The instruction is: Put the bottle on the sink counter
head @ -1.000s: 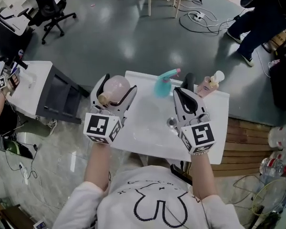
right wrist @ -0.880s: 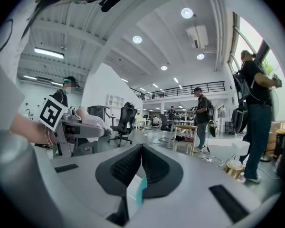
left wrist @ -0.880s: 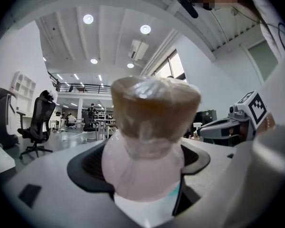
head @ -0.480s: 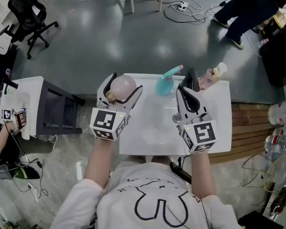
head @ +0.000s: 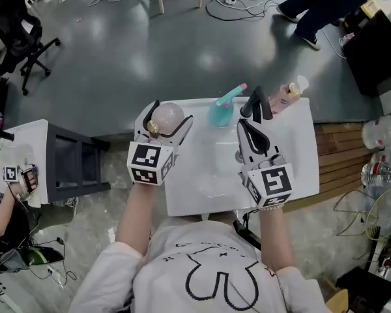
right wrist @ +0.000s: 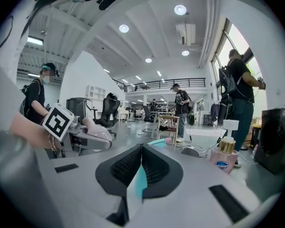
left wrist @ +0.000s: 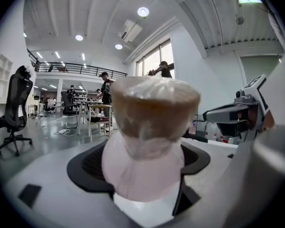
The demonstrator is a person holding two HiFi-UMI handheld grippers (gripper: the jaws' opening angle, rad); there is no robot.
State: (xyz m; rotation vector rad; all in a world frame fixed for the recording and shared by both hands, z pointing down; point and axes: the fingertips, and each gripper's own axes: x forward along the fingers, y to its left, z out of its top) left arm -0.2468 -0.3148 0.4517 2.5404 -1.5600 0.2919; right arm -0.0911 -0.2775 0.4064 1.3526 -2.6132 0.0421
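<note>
Left gripper (head: 171, 111): jaws spread wide, pinching the round pink bottle (head: 164, 117) by its body. The left gripper view shows the bottle (left wrist: 149, 141) filling the gap, its brownish film-wrapped cap end toward the gripper body. Grip looks the same as a second ago, no slip visible

What changed: the bottle was just outside the far left corner of the white desk (head: 293, 168). Now the left gripper sits over that corner edge, so it's a small drift inward and not a real placement move yet. Can't tell from these views whether the bottle is touching the desk

Right gripper (head: 243, 124): jaws pressed together, nothing between them (same in its own view (right wrist: 141, 175)). It's still parked on the far side of the basin (head: 215, 165) from the left gripper, not involved

Beyond the right gripper's tips: black faucet (head: 255, 103), with a teal spray bottle (head: 223, 109) between the two grippers at the back rim. A pink pump bottle (head: 283, 100) stands further out on the right gripper's outer side

My read: transport is nearly done, set-down isn't. Bare desk strip beside the left gripper is narrow. Risk is a round bottle rolling off the edge or into the basin on release, so it probably needs to go further in and be stood on its base before opening
</note>
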